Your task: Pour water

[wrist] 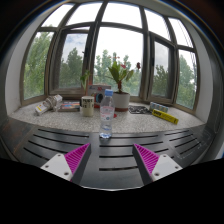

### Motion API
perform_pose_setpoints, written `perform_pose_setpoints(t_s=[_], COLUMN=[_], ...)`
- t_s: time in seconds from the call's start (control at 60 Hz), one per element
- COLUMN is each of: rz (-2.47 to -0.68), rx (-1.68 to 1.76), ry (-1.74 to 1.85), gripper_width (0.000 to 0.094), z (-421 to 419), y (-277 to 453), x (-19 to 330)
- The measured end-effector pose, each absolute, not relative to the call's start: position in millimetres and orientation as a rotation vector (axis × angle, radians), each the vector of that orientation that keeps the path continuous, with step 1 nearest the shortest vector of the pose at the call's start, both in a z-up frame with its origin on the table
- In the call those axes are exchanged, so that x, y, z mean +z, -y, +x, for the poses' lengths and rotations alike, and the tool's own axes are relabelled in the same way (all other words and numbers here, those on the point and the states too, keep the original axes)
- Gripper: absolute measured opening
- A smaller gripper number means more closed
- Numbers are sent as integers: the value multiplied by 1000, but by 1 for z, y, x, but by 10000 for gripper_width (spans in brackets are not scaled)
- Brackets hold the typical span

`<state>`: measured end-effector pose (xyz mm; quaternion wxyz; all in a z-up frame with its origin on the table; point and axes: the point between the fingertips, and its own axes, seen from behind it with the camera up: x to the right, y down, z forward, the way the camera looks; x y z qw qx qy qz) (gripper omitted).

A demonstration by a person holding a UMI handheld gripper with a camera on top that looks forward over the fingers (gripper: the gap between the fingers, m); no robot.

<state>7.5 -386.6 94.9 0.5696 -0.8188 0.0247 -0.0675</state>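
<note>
Holding my gripper (108, 157) wide apart, nothing btwn fingers. Water bottle (106, 113) stands just ahead on the table (60, 140), mug (88, 105) beside it.

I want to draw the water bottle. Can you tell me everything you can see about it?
The water bottle is clear plastic, tall and slim, standing upright on the windowsill ahead of the open gripper. Its top looks blue. A mug stands beside it, apparently not touching. Nothing holds the bottle; I can't tell its water level.
</note>
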Motion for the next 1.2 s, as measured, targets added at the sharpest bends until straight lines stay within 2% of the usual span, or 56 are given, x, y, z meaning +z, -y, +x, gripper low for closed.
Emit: perform_pose_setpoints(t_s=[0.217,0.4,0.45,0.517,0.55,0.717,0.833,1.0,1.2], rz=[-1831,-1830,-1823,-1792,-1782,-1777,-1790,-1747,-1575], rx=[-165,-155,-144,-127,-115,-102,-162,-435,-1071], ry=[-14,-13,0,-8,-17,-49,-66,-92,140], gripper_width=[851,795,696,470,464,302,297,298,296], z=[-3,10,9,10,10,12,19,66,132], y=[247,158,145,135,133,129,130,135,103], x=[99,77,74,76,76,77,78,120,229])
